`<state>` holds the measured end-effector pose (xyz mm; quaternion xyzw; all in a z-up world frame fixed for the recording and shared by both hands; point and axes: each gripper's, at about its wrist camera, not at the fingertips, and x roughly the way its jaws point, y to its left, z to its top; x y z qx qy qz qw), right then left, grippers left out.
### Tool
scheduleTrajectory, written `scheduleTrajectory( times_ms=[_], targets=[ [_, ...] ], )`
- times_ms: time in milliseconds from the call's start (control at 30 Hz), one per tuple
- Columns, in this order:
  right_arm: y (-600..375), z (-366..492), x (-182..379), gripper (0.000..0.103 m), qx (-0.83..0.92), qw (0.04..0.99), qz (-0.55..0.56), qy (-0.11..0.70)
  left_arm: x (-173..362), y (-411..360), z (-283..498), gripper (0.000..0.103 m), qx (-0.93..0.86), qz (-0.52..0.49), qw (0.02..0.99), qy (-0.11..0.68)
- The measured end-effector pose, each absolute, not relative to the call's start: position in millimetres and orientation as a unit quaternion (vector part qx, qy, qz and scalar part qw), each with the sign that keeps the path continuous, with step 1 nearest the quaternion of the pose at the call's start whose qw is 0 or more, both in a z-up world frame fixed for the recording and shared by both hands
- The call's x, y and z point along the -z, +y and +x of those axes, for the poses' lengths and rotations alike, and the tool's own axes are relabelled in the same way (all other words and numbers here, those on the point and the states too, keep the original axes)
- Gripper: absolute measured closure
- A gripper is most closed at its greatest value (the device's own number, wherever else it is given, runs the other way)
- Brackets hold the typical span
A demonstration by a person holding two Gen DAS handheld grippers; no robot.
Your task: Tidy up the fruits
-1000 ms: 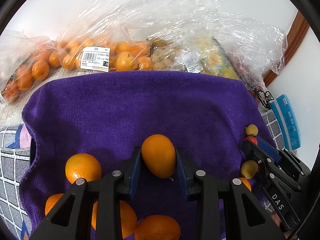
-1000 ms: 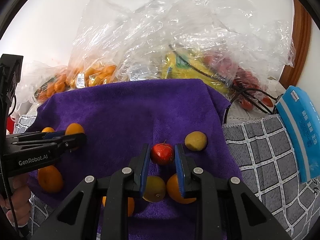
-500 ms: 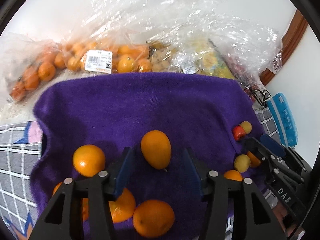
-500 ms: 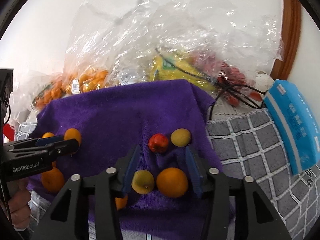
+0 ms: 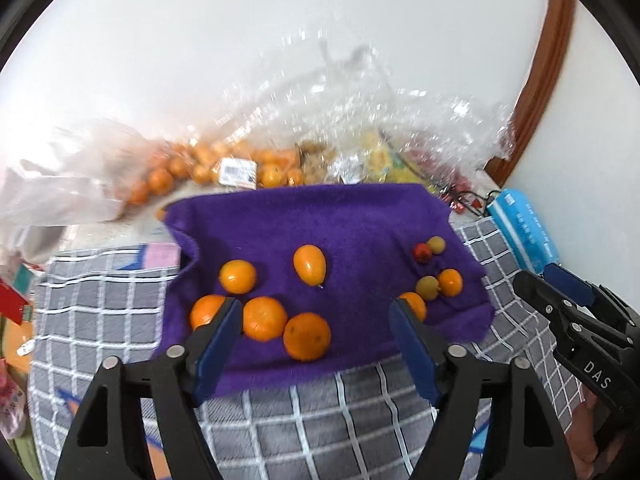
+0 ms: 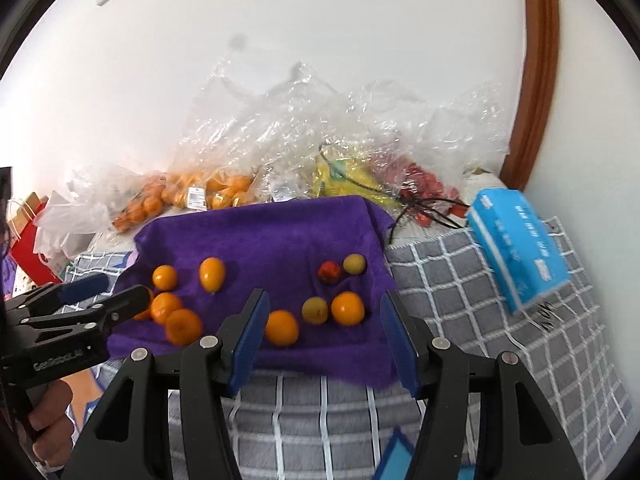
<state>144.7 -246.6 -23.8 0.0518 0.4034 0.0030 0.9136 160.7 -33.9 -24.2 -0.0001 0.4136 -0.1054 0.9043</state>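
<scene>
A purple towel [image 5: 360,220] [image 6: 272,232] carries two groups of fruit. On its left lie several oranges, among them an oval orange [image 5: 309,264] [image 6: 212,274]. On its right a small red fruit [image 5: 422,252] [image 6: 329,272] rests beside a yellow-green fruit [image 5: 436,245] [image 6: 354,264], with more small fruit in front. My left gripper [image 5: 316,308] [image 6: 112,296] hovers above the towel's near edge, its jaws opening and holding nothing. My right gripper [image 6: 325,298] [image 5: 560,280] hovers over the right group, its jaws also opening and empty.
Clear plastic bags of oranges [image 6: 188,196], yellow fruit and red fruit [image 6: 420,184] are piled against the white wall behind the towel. A blue tissue pack [image 6: 516,236] lies right on the grey checked cloth [image 6: 460,280]. A red paper bag [image 6: 28,240] stands far left.
The left gripper let go of the oval orange and the right gripper let go of the red fruit. Both opened, rose and drew back from the towel.
</scene>
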Motion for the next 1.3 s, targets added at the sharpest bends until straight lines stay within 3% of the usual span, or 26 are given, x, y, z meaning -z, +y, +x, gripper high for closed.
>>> scheduleTrajectory(
  times_ms=[33,167,300,733,1300],
  targets=[
    [-245,135,17,0.043,0.000,0.914,0.049,0.403,19,-31,152,0.023,0.102,0.001,0.908,0.407],
    [-241,104,-3,0.019,0.004,0.923,0.053,0.381,2,-22,118,0.019,0.090,0.003,0.919,0.383],
    [-237,76,-20,0.007,0.010,0.932,0.049,0.358,-10,-10,90,0.017,0.083,-0.007,0.928,0.364],
    [-246,24,-41,0.004,0.025,0.939,0.053,0.339,-29,-8,31,0.016,0.079,-0.001,0.941,0.330],
    [-242,6,-46,0.004,0.027,0.943,0.040,0.330,-35,-11,12,0.016,0.072,0.009,0.946,0.316]
  ],
)
